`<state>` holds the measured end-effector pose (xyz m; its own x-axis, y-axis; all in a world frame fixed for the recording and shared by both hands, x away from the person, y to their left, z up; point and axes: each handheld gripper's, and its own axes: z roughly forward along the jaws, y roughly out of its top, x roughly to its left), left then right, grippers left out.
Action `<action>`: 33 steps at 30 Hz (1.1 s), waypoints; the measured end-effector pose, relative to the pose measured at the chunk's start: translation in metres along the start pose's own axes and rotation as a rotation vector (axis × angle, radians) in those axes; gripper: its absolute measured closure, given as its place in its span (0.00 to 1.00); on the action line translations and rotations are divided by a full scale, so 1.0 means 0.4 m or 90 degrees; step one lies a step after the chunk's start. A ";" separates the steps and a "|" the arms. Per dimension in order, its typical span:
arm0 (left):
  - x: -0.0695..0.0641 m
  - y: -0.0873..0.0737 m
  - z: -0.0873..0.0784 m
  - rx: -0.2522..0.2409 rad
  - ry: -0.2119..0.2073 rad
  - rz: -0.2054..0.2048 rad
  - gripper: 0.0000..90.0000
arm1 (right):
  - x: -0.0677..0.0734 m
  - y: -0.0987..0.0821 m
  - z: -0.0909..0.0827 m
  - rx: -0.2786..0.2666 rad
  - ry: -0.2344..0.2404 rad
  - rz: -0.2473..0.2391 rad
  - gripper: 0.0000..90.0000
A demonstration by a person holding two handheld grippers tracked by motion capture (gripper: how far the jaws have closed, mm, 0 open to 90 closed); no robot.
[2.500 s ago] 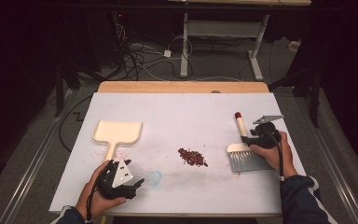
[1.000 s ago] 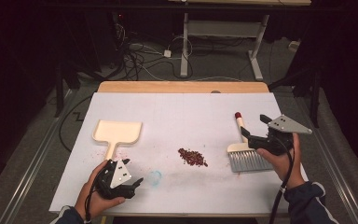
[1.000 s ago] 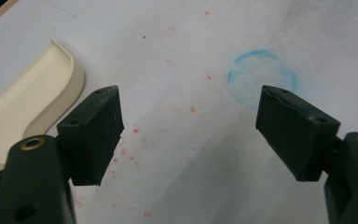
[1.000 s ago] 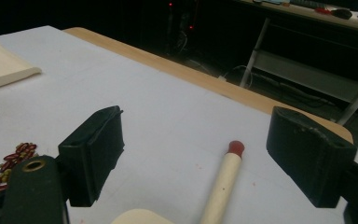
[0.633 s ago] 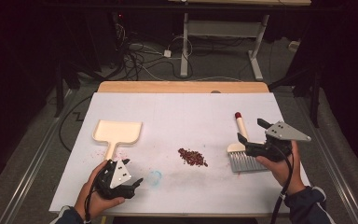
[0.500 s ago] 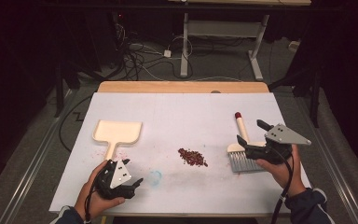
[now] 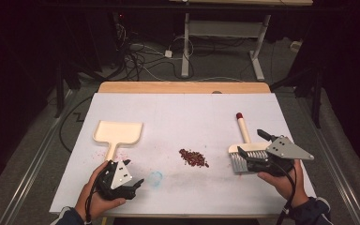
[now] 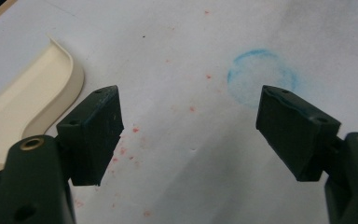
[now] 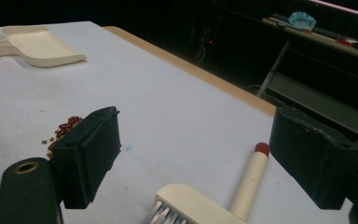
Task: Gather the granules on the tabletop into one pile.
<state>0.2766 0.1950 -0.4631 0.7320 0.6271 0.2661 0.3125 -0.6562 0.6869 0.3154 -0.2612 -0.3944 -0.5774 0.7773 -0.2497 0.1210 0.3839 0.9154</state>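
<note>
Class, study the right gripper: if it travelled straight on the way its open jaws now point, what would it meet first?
Probably the brush: the right gripper has its open jaws on either side of the brush's cream head, handle running ahead. Height above it is unclear.

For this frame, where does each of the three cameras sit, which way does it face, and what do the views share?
High view: above the near edge, looking forward and down at the table; both forearms enter from below, with the left claw and right claw.
Left gripper view: rides the left claw, pointing down at the paper; open jaws frame a blue ring, dustpan beside.
Right gripper view: rides the right claw, looking low across the table over the brush.
Shared: dustpan, brush, red beans.
</note>
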 end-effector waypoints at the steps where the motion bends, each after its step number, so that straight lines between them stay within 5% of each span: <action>1: 0.000 0.000 0.000 0.000 0.000 0.000 0.24 | 0.002 -0.003 -0.001 0.002 0.001 -0.002 0.19; 9: 0.000 0.000 -0.001 -0.001 0.001 -0.001 0.24 | 0.020 -0.035 -0.016 -0.010 -0.001 -0.015 0.19; 33: 0.010 0.020 0.017 -0.012 -0.007 -0.009 0.21 | 0.063 -0.159 -0.040 0.074 0.029 -0.016 0.20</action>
<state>0.2862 0.1896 -0.4611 0.7340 0.6317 0.2491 0.3117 -0.6394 0.7029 0.2803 -0.2741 -0.4537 -0.6178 0.7438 -0.2550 0.1968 0.4602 0.8657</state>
